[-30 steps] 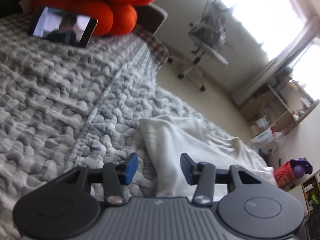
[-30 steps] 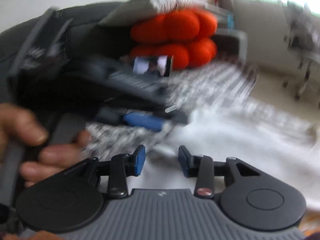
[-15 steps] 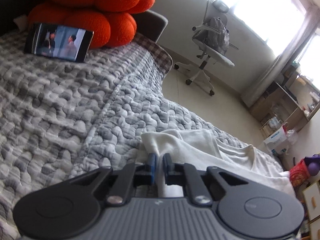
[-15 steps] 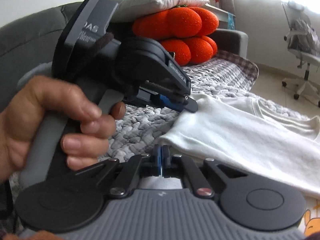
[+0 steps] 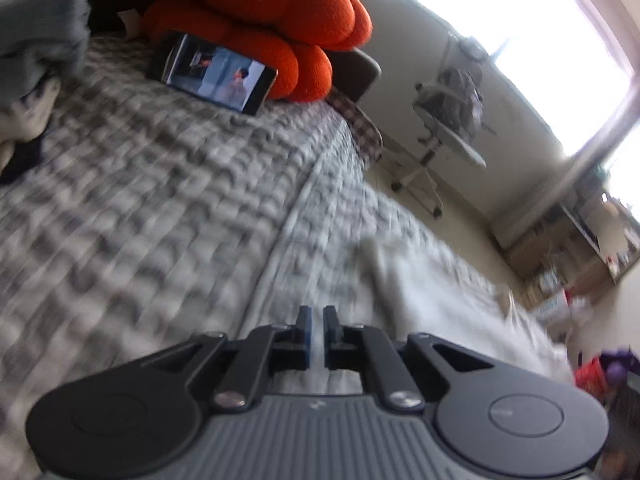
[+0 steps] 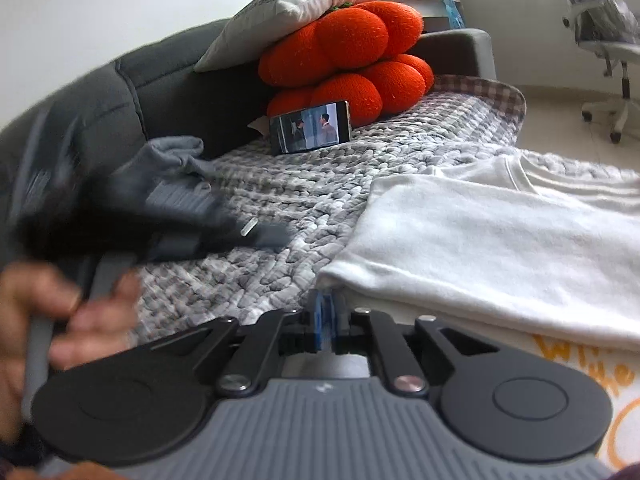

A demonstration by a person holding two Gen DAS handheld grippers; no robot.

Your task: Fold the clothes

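A white T-shirt [image 6: 500, 236] lies folded over on the grey knitted blanket [image 6: 280, 200]; its orange print [image 6: 592, 364] shows at the lower right. My right gripper [image 6: 327, 312] is shut at the shirt's near left corner; whether cloth sits between the pads is hidden. In the left wrist view the shirt [image 5: 432, 296] is a blurred white patch to the right of my left gripper [image 5: 316, 320], whose jaws stand almost shut with a thin gap over the blanket [image 5: 160, 220]. The left gripper also shows blurred in the right wrist view [image 6: 152, 220], left of the shirt.
A phone playing video [image 6: 310, 126] leans on orange round cushions [image 6: 352, 64] at the sofa's back, under a pale pillow [image 6: 288, 12]. A grey garment [image 6: 172, 152] lies at the left. An office chair [image 5: 448, 120] stands on the floor beyond the blanket's edge.
Both grippers closed from open about a second ago. The left gripper has since swung away to the left, off the shirt. The right gripper stays at the shirt's corner.
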